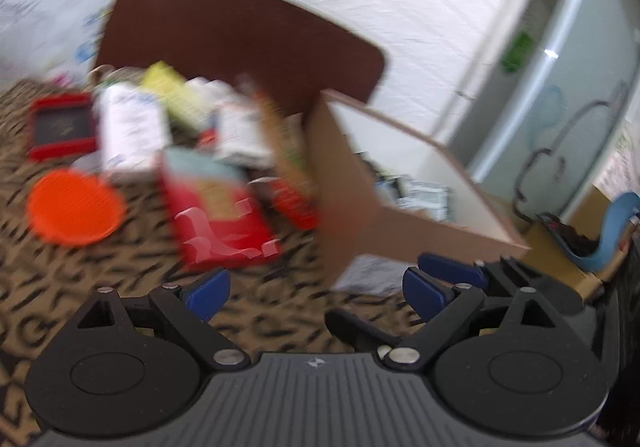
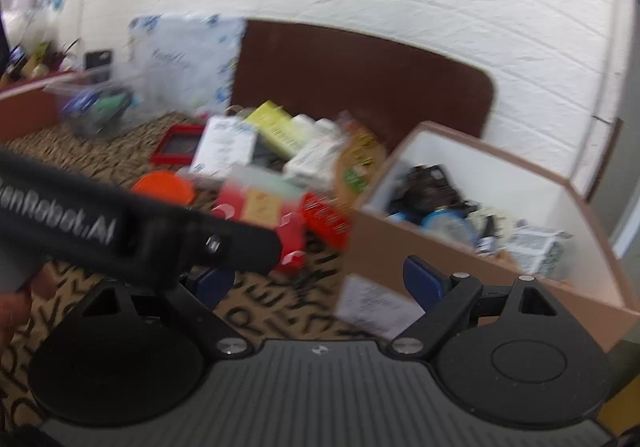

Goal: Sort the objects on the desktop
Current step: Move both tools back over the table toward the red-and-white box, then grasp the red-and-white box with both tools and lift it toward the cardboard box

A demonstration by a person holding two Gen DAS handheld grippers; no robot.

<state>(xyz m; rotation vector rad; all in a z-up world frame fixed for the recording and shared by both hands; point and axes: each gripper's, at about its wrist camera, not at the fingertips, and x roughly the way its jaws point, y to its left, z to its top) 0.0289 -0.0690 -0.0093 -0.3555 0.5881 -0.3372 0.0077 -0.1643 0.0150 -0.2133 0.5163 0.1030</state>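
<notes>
The cardboard box (image 2: 460, 259) looks matt brown outside and smooth white inside. A patterned cloth (image 1: 80, 287) covers the table. The orange lid (image 1: 74, 207) is ribbed plastic.

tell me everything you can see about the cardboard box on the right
The cardboard box is brown outside and white inside, open at the top, and looks like plain card. It stands on the patterned cloth to the right of the pile of packets, seen corner-on. A white label is stuck low on its near wall. Inside lie dark items, something blue and a printed packet, too blurred to name. Neither gripper touches it.
</notes>
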